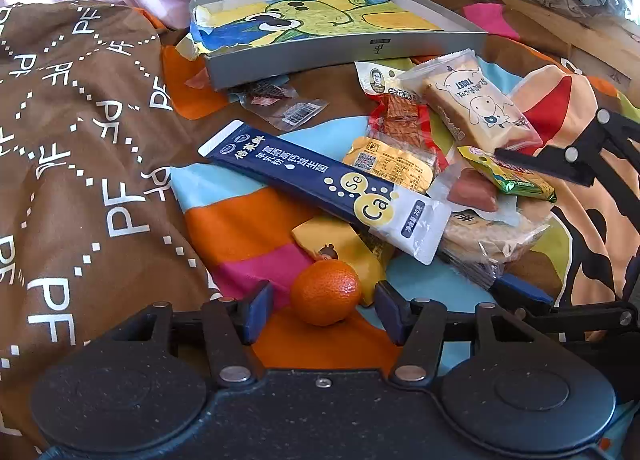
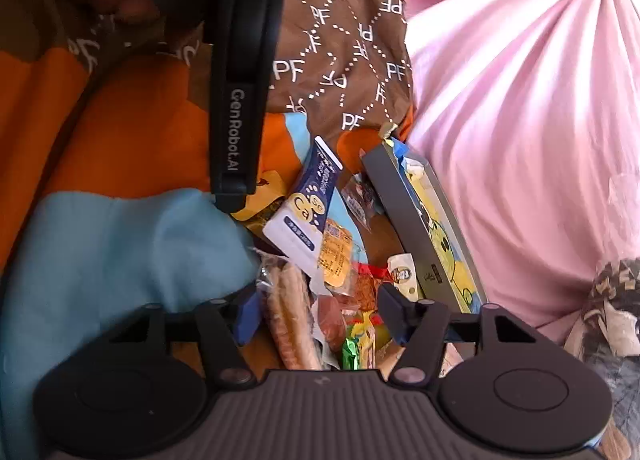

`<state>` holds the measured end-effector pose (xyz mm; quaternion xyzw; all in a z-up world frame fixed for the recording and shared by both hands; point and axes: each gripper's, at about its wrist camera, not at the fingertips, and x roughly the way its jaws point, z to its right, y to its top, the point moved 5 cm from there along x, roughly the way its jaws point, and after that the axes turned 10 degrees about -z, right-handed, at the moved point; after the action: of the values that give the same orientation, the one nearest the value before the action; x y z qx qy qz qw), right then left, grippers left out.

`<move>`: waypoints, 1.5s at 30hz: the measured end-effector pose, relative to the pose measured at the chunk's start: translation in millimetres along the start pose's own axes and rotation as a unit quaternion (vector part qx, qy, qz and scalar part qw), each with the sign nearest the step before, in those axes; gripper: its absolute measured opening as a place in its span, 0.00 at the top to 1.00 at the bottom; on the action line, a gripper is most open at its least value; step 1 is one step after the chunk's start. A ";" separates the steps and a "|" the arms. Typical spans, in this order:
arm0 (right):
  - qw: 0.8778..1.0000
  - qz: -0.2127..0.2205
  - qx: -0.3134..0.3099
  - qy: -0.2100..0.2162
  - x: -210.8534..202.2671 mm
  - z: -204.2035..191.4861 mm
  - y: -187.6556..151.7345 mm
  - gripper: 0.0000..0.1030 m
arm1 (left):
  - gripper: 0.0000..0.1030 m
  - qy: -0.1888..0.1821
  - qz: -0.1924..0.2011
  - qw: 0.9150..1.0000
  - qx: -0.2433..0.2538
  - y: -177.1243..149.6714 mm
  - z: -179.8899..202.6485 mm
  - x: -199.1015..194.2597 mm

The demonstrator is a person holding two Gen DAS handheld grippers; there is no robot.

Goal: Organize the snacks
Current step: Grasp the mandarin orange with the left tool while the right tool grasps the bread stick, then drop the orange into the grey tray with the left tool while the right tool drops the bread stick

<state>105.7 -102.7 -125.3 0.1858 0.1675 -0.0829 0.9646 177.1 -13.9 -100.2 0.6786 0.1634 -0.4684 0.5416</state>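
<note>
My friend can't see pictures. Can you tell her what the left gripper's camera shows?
The left gripper has open jaws on either side of a small orange on a colourful blanket. Behind it lies a heap of snack packets, topped by a long blue sachet, and a grey tray with a cartoon drawing inside.

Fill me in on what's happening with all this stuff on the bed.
A person is sorting snacks with two handheld grippers. The left gripper is open around a small orange, not yet closed on it. The right gripper is open over the pile of packets. The grey tray holds no snacks yet.
</note>
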 end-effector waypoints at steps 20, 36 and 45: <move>1.000 0.013 -0.025 0.013 -9.7 -3.8 0.1 0.80 | 0.63 -0.008 0.008 1.000 -0.012 -1.1 -0.8 -1.9; 0.998 0.034 -0.055 -0.025 -40.7 6.9 12.9 0.80 | 0.63 -0.001 0.043 0.999 -0.030 3.6 1.2 -34.2; 0.994 0.057 -0.072 -0.054 -50.3 20.7 20.4 0.80 | 0.63 0.009 0.068 0.997 -0.044 7.9 -3.2 -50.2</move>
<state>69.5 -87.0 -82.7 0.1202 0.1095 -0.0251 0.9864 158.8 0.4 -54.8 0.6676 0.1420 -0.4169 0.6002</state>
